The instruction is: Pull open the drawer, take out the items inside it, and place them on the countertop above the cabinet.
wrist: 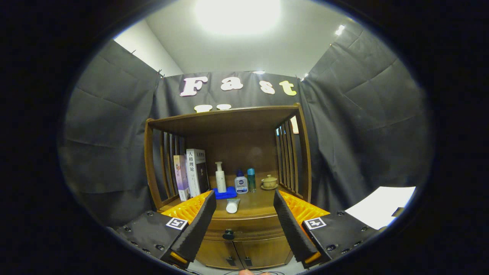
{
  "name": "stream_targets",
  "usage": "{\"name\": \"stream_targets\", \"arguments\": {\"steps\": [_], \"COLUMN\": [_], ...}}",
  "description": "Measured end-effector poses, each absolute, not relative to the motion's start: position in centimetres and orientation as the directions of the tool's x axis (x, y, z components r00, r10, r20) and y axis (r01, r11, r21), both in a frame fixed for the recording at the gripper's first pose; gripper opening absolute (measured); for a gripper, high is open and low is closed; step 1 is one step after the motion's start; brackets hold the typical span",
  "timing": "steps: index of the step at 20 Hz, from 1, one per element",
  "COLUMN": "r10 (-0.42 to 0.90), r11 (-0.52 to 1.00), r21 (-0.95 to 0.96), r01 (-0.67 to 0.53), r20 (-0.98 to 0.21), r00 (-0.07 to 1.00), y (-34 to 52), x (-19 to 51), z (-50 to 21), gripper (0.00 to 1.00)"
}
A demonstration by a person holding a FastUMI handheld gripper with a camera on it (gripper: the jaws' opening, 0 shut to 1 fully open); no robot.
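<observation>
A ceiling lamp [237, 15] blazes overhead, blown out to glare; the cabinet's shelf recess [233, 149] sits dim, and straight lines bow outward.

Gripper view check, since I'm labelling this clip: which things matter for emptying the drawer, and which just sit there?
Job: drawer shut, its knob, countertop, gripper open before the drawer.

Bystanders: books, pump bottle, blue cloth, two small bottles, white tube, teacup.

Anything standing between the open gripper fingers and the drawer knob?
No. In the gripper view the gripper is open, apart from the cabinet, and the drawer knob shows between its fingers with only bare air before it.
</observation>
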State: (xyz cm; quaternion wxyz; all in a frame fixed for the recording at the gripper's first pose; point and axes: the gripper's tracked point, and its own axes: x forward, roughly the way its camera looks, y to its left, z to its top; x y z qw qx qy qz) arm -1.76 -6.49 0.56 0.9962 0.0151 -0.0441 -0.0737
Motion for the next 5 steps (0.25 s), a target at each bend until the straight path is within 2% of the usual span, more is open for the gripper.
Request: {"name": "stream_targets", "arguments": {"steps": [5], "r10": [-0.132], "r11": [0.989], "r21": [0.067], "r01": [0.128], "r20": [0.059], "r00": [0.989], "y": [-6.02], "x": [-1.34], "z": [-0.16], "gripper": [0.95]}}
